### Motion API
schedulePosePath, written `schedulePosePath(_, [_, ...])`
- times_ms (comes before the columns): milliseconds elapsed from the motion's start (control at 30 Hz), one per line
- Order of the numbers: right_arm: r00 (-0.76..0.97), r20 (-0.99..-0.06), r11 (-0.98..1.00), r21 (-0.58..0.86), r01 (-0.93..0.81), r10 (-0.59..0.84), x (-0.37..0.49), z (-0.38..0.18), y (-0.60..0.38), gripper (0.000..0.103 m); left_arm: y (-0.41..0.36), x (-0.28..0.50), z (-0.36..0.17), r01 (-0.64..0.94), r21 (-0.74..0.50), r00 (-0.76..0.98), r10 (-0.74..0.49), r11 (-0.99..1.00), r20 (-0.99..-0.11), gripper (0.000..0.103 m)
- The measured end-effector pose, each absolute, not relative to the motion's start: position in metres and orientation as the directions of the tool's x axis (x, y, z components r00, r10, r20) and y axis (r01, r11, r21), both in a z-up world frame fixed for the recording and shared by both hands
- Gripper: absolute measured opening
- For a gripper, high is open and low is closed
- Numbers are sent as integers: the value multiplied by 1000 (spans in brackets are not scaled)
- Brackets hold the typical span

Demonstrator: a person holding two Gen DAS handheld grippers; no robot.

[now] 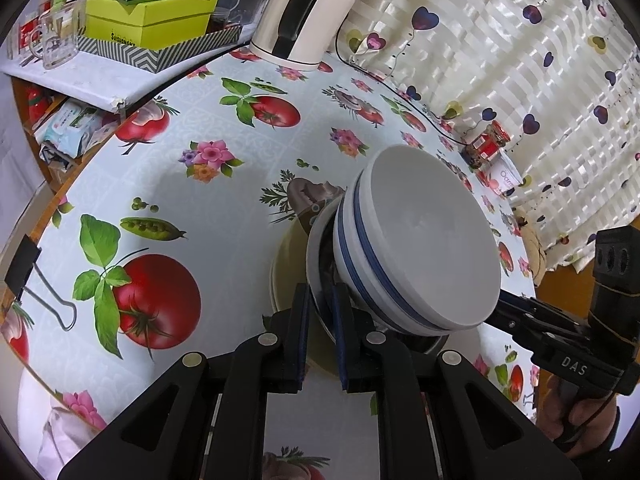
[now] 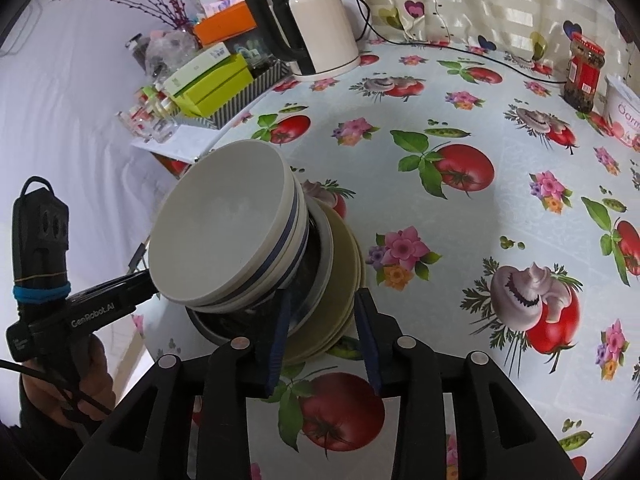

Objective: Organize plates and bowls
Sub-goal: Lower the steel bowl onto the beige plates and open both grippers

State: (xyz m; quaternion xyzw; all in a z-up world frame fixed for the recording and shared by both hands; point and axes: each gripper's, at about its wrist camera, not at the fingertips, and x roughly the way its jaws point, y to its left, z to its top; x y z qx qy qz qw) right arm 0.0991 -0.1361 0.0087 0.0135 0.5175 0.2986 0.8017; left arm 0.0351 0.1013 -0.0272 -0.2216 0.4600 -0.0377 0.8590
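Note:
A stack of dishes is held tilted above the table between both grippers. On top are white bowls with a blue stripe (image 1: 424,248) (image 2: 228,236), nested. Under them is a dark bowl with a pale blue rim (image 1: 316,256) (image 2: 320,276), then olive-green plates (image 1: 286,268) (image 2: 344,280). My left gripper (image 1: 322,320) is shut on the rim of the dark bowl. My right gripper (image 2: 322,320) is shut on the rims of the dark bowl and green plates from the other side. Each gripper also shows in the other's view (image 1: 560,340) (image 2: 80,312).
The table (image 2: 480,240) has a vegetable-print cloth. At the back stand a white kettle (image 2: 316,32), a red-lidded jar (image 2: 584,72) and a white tub (image 2: 624,112). A side shelf holds green boxes (image 1: 152,20) and glass mugs (image 1: 56,40). A binder clip (image 1: 36,280) grips the table's left edge.

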Motion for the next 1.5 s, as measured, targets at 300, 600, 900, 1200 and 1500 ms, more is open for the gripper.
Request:
schedulePosePath(300, [310,-817,820,305,-484,487,83,18,-143,43,97,24,-8,-128,-368,609,-220,921,-762,12])
schedulePosePath(600, [332,-805,811,283,-512,491,65,29,-143,48,87,9,4,-128,-333,623,-185,934,-760,12])
schedulePosePath(900, [347,-797,804,268,-531,495,51,38,-143,58,70,-4,20,-103,-282,641,-152,954,-752,12])
schedulePosePath(1200, [362,-792,800,247,-546,492,36,45,-141,64,57,-14,24,-102,-223,639,-108,970,-762,12])
schedulePosePath(1500, [377,-793,800,218,-559,479,23,49,-139,72,50,-22,26,-87,-205,643,-102,975,-759,12])
